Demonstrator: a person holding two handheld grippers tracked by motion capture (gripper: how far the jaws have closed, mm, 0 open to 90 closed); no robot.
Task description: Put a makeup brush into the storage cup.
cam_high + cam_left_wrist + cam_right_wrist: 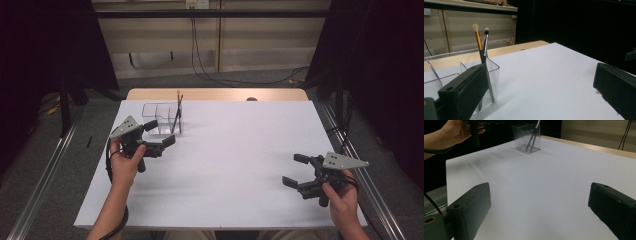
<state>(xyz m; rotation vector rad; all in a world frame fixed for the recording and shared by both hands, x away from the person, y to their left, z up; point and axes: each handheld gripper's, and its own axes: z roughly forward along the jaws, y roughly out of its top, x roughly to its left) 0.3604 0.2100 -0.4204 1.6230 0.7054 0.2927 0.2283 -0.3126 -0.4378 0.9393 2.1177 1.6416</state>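
The left gripper [161,135] is held just beside the clear acrylic organizer [162,118], its jaws spread wide and nothing gripped between them. Two makeup brushes are seen standing tilted in the organizer's right-hand compartment: a gold-handled brush [477,37] and a black-handled brush [485,42], leaning close together. The organizer is placed near the far left of the white tabletop [235,145]. The right gripper [296,171] is held well apart, at the near right edge, jaws likewise wide and empty
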